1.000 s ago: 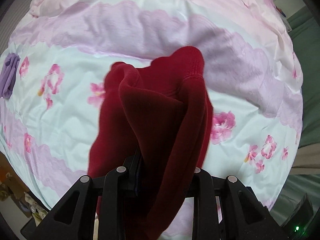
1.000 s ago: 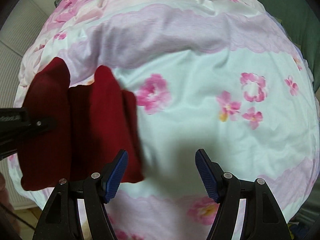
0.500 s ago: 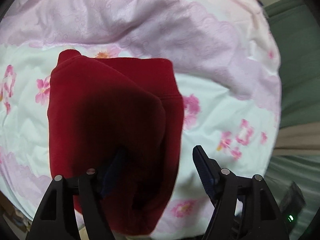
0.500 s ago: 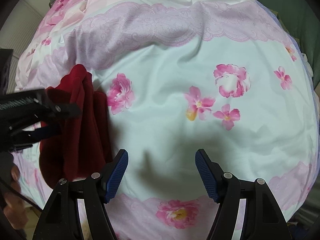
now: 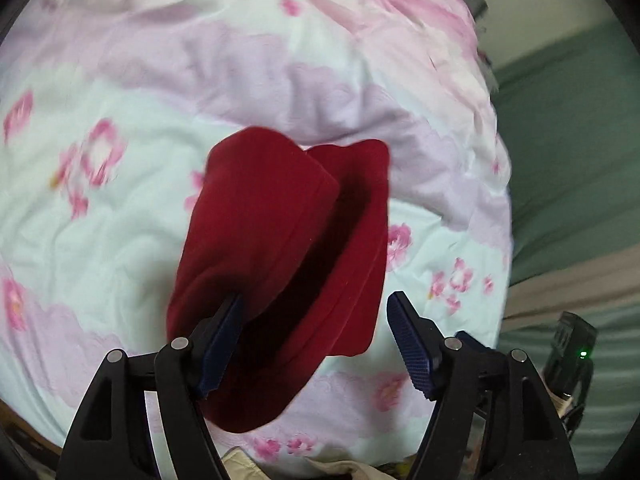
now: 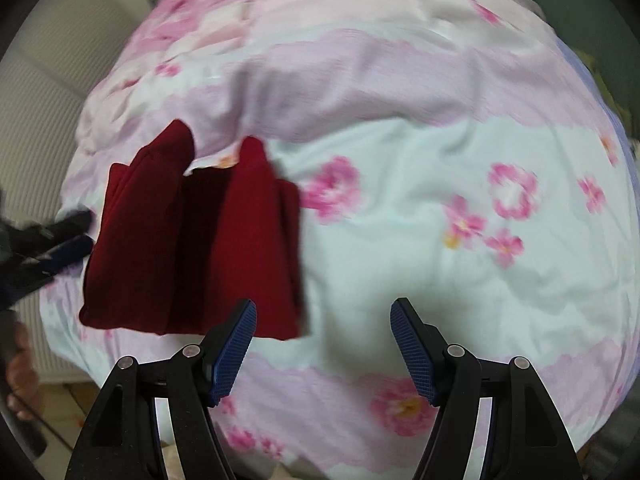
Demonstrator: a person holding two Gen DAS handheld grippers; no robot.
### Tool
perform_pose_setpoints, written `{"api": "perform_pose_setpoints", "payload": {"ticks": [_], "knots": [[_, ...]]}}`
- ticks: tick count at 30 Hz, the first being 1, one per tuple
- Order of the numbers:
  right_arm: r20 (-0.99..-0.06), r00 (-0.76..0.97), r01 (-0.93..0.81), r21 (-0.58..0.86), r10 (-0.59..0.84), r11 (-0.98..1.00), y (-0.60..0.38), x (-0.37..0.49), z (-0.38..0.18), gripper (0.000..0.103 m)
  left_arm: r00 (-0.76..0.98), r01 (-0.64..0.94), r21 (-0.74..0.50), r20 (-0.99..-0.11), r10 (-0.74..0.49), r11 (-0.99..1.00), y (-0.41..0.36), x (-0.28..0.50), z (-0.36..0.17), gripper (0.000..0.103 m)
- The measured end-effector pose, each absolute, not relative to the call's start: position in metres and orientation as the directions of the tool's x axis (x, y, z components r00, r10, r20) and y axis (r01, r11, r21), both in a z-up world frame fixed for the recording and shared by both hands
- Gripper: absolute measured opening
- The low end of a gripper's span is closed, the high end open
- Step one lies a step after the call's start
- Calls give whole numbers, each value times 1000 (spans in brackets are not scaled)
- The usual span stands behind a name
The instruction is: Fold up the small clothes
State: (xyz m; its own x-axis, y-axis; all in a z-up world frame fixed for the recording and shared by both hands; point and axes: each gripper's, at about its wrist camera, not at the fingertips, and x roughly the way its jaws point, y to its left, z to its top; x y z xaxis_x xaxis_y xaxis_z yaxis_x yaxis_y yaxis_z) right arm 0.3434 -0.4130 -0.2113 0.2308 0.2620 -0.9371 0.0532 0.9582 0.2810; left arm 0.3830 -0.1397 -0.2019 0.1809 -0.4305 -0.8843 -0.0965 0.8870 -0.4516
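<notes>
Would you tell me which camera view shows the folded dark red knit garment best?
The right wrist view: the folded dark red knit garment lies whole and unobstructed on the floral bedspread. The left wrist view shows it closer but foreshortened, its near end behind a jaw of the open left gripper.

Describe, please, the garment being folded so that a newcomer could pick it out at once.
Start from the flowered pink, lilac and pale bedspread that fills both views. On it, ahead of the open left gripper and to the left of the open right gripper, lies a small folded dark red garment. It is the only solid, deep-coloured cloth among pastel florals.
</notes>
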Motion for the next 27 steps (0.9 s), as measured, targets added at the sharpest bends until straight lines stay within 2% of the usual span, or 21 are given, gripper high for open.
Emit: {"api": "perform_pose_setpoints", "payload": {"ticks": [6,10,16,21,27], "knots": [[-939,194,-55,277,282,959,-358,356,-210,70,197,-104,-404,-904,-379,909,-103,389,-229,72],[-939,193,-115,265,284,957,-327,363,-207,70,169,-115,-491,-867,-470,864,-97,391,-250,72],[-946,210,-173,213,248,962,-304,380,-197,70,158,-116,-605,-794,-586,788,-102,394,-245,72],[-956,212,-158,171,203,972,-309,378,-203,70,119,-48,-573,-816,-565,818,-120,396,-239,72],[-952,199,-68,223,233,972,-332,382,-206,70,184,-166,-520,-851,-492,838,-72,399,-250,72]]}}
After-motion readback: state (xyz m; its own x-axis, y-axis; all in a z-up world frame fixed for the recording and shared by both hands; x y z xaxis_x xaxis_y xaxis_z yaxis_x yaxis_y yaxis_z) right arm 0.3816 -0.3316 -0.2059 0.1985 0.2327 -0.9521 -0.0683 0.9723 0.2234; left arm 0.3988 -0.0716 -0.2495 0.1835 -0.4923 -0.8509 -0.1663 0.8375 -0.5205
